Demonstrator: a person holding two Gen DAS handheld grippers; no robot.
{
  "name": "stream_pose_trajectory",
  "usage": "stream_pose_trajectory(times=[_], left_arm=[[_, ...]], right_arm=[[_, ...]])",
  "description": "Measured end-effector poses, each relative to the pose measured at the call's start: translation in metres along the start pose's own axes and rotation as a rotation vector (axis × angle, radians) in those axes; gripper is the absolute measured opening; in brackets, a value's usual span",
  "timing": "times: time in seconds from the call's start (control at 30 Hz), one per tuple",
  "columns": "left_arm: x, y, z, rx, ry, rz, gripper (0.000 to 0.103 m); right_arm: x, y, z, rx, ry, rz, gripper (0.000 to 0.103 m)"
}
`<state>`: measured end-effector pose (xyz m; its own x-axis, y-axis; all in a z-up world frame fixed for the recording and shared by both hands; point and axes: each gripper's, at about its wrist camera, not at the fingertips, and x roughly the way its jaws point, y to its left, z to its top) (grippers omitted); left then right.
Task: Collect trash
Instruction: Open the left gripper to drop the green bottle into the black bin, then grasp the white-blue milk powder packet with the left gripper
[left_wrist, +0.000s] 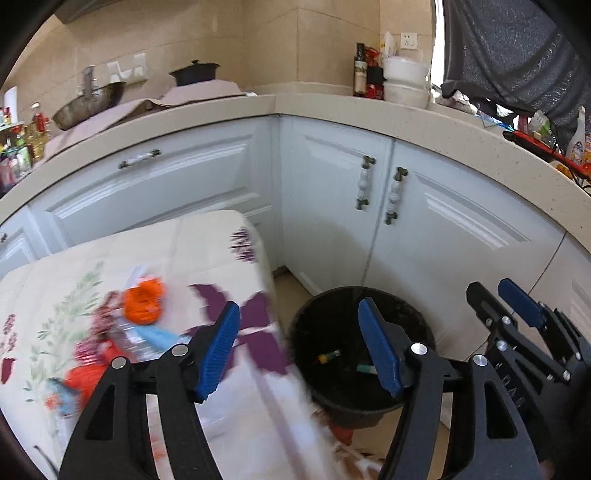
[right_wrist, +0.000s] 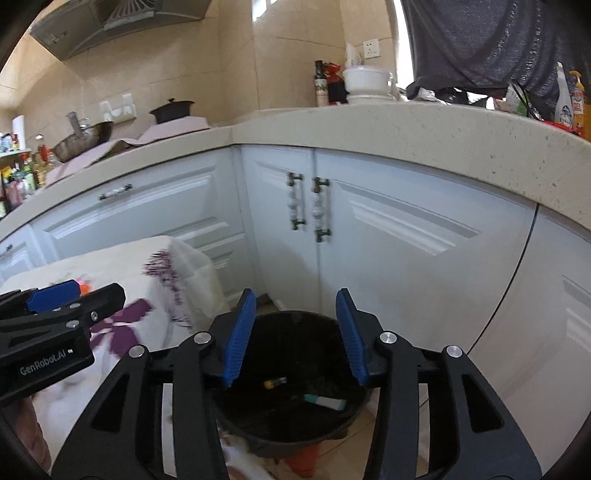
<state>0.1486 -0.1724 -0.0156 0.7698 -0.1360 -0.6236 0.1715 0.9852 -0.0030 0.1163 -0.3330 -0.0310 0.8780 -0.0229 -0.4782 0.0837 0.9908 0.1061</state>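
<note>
White corner cabinets (right_wrist: 388, 229), beige countertop (right_wrist: 406, 125), tan tiled wall (right_wrist: 207, 55), range hood (right_wrist: 110, 22).

You have one black bin (right_wrist: 295, 424) holding two small tube-like scraps (right_wrist: 325, 402) (one yellowish, one teal-capped), two grippers (right_wrist: 295, 332), and three cabinet handles (right_wrist: 297, 203) ahead.

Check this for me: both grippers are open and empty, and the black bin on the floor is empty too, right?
Not quite. The bin isn't empty: the right wrist view shows two small items lying in it. The left gripper and right gripper are indeed open and empty.
</note>
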Motion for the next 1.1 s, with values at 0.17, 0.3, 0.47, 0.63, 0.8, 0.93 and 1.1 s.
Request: stream_pose_trajectory(times=[0.17, 0.3, 0.47, 0.63, 0.8, 0.93, 1.1], left_arm=[[-0.032, 0.044, -0.02, -0.022, -0.005, 0.046, 0.069], [-0.054, 0.078, -0.037, -0.038, -0.004, 0.1, 0.07], [-0.081, 0.122, -0.064, -0.063, -0.008, 0.171, 0.073], [-0.094, 0.152, -0.091, -0.077, 0.007, 0.214, 0.073], [-0.097, 0.168, -0.108, -0.101, 0.029, 0.203, 0.073], [-0.092, 0.172, -0.114, -0.105, 0.043, 0.176, 0.073], [-0.081, 0.167, -0.117, -0.087, 0.064, 0.149, 0.073]], right_arm=[[-0.024, 0.041, -0.006, -0.008, 0.007, 0.089, 0.045], [-0.041, 0.077, -0.014, -0.026, 0.013, 0.164, 0.047], [-0.058, 0.121, -0.029, -0.076, 0.034, 0.235, 0.047], [-0.067, 0.153, -0.044, -0.119, 0.055, 0.274, 0.047], [-0.071, 0.175, -0.059, -0.151, 0.087, 0.3, 0.047], [-0.07, 0.182, -0.065, -0.17, 0.108, 0.303, 0.047], [-0.068, 0.181, -0.067, -0.169, 0.122, 0.295, 0.047]])
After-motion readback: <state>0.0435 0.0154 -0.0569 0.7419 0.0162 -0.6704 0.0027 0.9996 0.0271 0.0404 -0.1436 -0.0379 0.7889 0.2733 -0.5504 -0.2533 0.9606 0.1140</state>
